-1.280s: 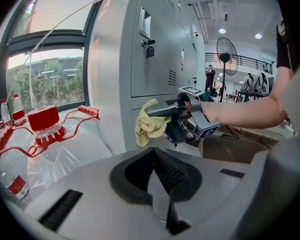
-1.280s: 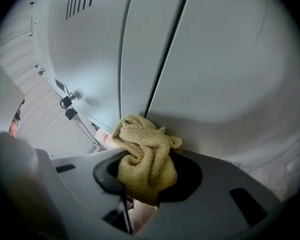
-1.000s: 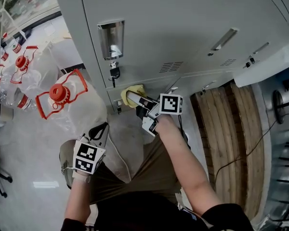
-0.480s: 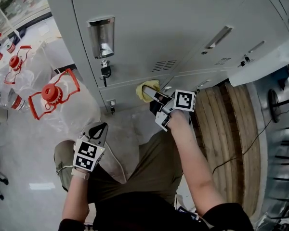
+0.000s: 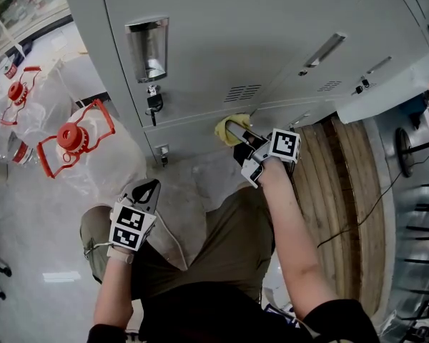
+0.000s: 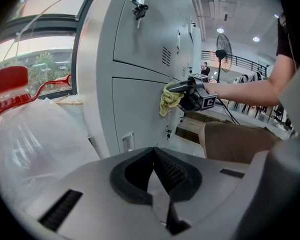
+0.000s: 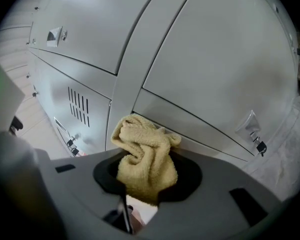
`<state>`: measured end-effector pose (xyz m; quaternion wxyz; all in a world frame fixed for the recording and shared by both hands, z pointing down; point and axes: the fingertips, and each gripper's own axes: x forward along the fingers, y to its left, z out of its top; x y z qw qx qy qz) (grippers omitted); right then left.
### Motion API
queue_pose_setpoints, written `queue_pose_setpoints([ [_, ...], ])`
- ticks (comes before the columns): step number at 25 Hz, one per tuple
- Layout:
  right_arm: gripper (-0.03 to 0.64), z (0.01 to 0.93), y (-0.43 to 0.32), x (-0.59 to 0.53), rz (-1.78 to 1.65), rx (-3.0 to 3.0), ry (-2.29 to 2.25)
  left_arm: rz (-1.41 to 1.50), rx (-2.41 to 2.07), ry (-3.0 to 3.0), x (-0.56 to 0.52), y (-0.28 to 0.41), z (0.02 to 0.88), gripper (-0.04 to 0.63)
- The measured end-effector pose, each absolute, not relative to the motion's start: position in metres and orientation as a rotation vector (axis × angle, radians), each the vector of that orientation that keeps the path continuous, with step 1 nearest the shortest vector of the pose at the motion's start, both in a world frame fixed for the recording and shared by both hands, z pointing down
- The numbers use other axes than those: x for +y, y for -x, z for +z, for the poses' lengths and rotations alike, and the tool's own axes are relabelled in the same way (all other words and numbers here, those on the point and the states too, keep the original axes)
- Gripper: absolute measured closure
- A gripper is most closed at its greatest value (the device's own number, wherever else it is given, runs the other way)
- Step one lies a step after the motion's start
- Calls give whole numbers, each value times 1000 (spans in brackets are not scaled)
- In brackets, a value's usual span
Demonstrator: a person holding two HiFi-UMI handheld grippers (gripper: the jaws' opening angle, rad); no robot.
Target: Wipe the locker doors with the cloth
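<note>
A crumpled yellow cloth [image 7: 144,155] is pinched in my right gripper [image 5: 237,131], which is shut on it. The cloth [image 5: 227,127] presses against the grey locker doors [image 5: 222,56] low down, at the seam between two bottom doors. From the left gripper view the cloth [image 6: 170,97] shows bunched against the locker face [image 6: 135,104]. My left gripper [image 5: 147,194] hangs low over the person's thigh, away from the lockers, jaws closed with nothing between them.
Clear plastic bags of bottles with red caps [image 5: 70,138] lie on the floor to the left. A key hangs from a lock [image 5: 153,101] on the left door. A wooden pallet [image 5: 347,184] and a cable lie to the right.
My right gripper has slid the cloth to the right along the lower locker doors. The left gripper has stayed where it was.
</note>
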<state>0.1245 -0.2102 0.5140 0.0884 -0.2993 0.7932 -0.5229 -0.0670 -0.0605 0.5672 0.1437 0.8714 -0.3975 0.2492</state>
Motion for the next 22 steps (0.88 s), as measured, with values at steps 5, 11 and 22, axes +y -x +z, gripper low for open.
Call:
queue_pose_setpoints([
  [5,489,516,-122,-209,-1536,2363,901,714,-1140,-2513,-60,63,568,586],
  [11,489,527,-104,-206,-1566,2366,880,724,-1150,-2495,-59,72,569,586],
  [22,489,550,-29,-189,-1601,2405,756,677,-1181,-2447,-60,96,569,586],
])
